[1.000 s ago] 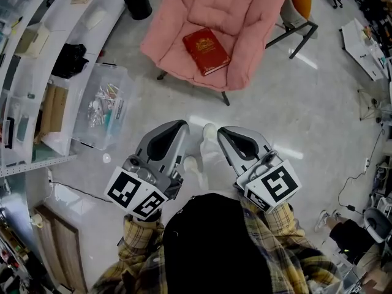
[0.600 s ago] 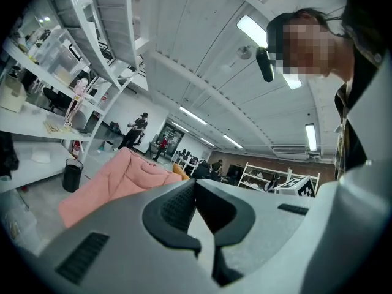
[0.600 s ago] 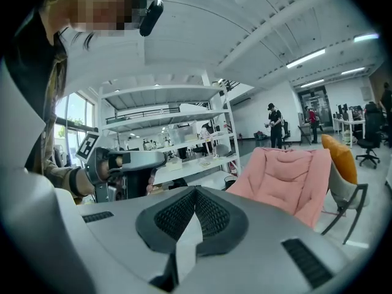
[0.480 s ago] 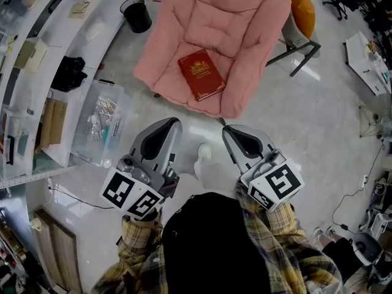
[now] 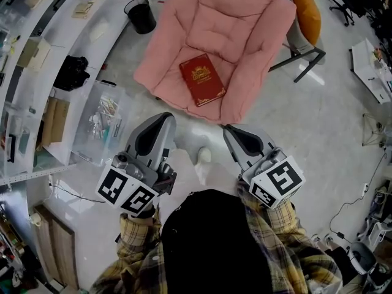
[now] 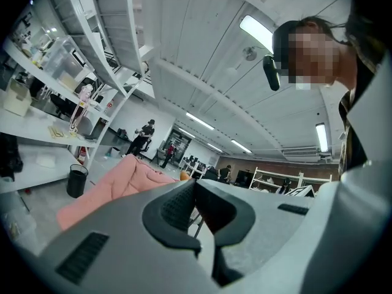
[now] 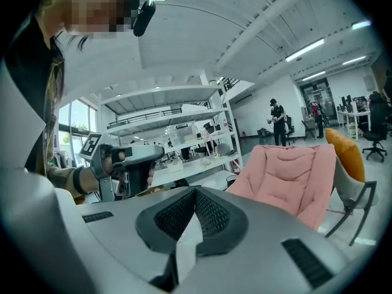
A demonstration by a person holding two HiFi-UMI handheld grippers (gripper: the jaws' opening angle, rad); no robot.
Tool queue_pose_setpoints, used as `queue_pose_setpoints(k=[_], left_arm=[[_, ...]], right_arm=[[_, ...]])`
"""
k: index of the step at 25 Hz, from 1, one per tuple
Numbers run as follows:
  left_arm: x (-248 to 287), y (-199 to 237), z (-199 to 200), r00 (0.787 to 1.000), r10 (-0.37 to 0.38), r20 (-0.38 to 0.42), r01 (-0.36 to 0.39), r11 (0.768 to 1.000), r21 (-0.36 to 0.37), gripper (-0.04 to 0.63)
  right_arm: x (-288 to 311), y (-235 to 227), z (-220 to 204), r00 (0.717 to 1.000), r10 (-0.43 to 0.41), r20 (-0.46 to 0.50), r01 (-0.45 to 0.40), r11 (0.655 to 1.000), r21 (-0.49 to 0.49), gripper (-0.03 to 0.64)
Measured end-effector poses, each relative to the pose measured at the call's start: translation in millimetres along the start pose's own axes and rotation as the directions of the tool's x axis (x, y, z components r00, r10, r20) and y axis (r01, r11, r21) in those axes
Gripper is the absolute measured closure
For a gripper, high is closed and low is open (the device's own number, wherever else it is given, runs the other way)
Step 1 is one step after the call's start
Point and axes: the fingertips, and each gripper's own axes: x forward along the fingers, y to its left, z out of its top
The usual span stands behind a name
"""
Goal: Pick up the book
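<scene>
seating dominates the far middle of the floor: a big pink padded chair (image 5: 226, 35), with white shelving (image 5: 37, 72) along the left. on its seat, towards the near edge and skewed, lies the red book (image 5: 202, 79), flat and closed, well apart from both tools. nearer, the left gripper (image 5: 160, 119) and right gripper (image 5: 233, 130) point towards the chair side by side, each clenched tip to tip on nothing. risks, as i judge them: jaws arriving unopened would shove the book; on that soft cushion a lower jaw may snag fabric or pinch only the cover, so the book flops open or slides off the near edge.
</scene>
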Motion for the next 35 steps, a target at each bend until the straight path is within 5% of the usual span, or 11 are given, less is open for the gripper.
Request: queue_pose_setpoints(k=[11,23,29,35], left_arm=[[27,44,15,0.999,-0.033,-0.02,0.033,0.999,0.007,0.591],[81,153,63,0.985,-0.132,-0.108,0.133,0.991,0.001,0.591],[105,195,75,0.959,-0.221,-0.177,0.22,0.975,-0.029,0.591],[124,213,61,0.9,-0.342,-0.271,0.329,0.94,-0.09,0.591]], right_arm=[[35,-23,4,0.998,-0.063,-0.019,0.064,0.997,0.035,0.598],[151,-55,36,0.986,-0.167,-0.028,0.169,0.982,0.08,0.598],[202,-69,53,0.97,-0.243,-0.026,0.245,0.966,0.088,0.598],[212,-83,44,0.921,-0.387,-0.052,0.39,0.909,0.149,0.598]])
